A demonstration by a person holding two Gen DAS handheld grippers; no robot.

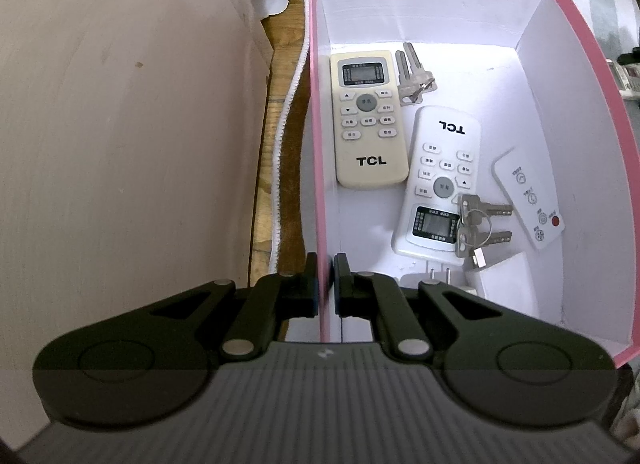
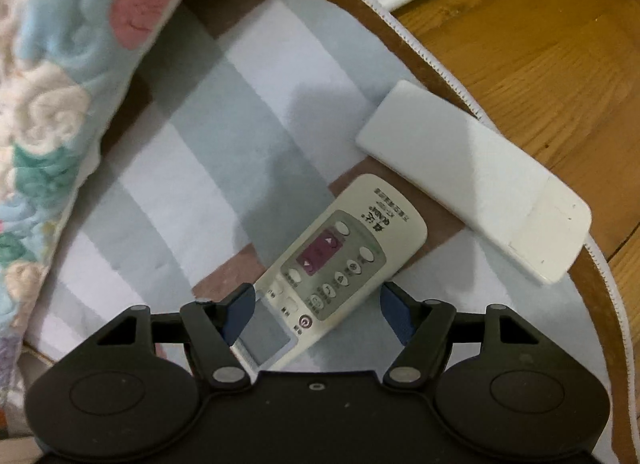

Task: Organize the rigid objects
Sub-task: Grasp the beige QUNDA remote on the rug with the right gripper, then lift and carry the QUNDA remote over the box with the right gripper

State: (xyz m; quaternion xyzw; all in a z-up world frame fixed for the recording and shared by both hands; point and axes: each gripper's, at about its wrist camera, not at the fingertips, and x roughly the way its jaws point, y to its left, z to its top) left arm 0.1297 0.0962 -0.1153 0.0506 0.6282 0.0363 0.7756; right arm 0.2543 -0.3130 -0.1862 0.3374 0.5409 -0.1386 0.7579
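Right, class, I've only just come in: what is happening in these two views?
A person with two handheld grippers is sorting things into a pink box. The left gripper is clamped on the box's wall. Inside lie three remotes, keys and a plug. The right gripper is open around a beige remote on the blanket, not yet gripping. A white remote lies beyond.

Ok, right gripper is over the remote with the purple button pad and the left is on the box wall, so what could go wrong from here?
1. The right gripper straddles the beige remote askew, so closing may twist it.
2. The white remote overhangs the mat edge and a nudge might slide it off.
3. The left gripper pinches the pink box's wall; pulling could tip it.
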